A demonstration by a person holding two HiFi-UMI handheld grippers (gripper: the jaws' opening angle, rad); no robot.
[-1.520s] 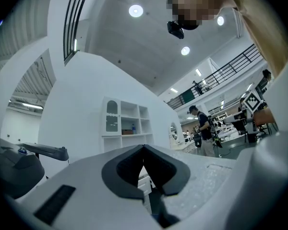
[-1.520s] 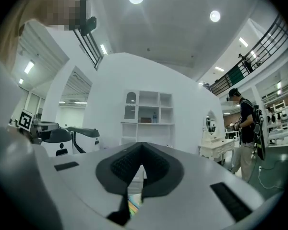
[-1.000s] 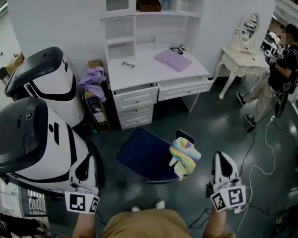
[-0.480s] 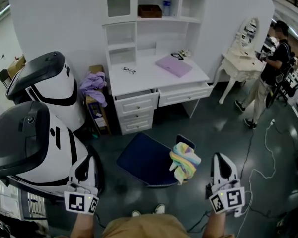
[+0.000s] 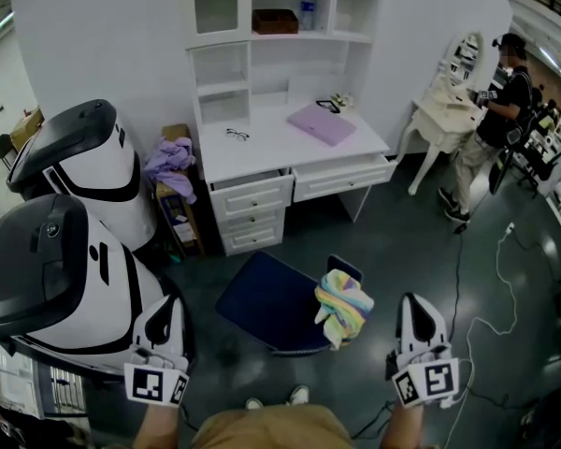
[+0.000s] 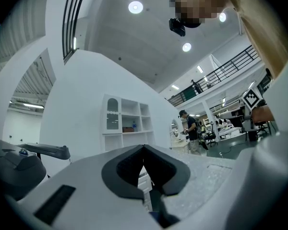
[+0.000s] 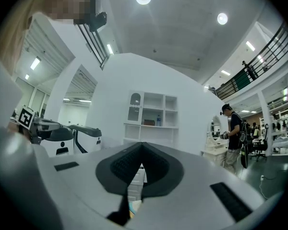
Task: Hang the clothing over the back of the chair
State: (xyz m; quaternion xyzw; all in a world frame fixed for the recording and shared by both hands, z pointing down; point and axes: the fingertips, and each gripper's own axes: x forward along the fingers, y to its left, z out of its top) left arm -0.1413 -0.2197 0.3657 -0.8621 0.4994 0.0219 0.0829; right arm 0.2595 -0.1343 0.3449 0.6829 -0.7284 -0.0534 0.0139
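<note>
Both closed and empty, left tongs (image 5: 169, 301), right tongs (image 5: 417, 299), touching nothing

My left gripper (image 5: 168, 305) and right gripper (image 5: 414, 303) are white, each with black-and-white square markers. The clothing (image 5: 344, 305) is striped in pastel yellow, green, pink and blue. The chair (image 5: 262, 297) is navy, the desk (image 5: 280, 148) white, the folder (image 5: 324, 123) lilac, and the floor (image 5: 402, 241) dark grey.

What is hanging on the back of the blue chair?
A pastel striped cloth drapes over the chair's back. Only one dark corner of the back peeks out; the rest hides under the cloth.
</note>
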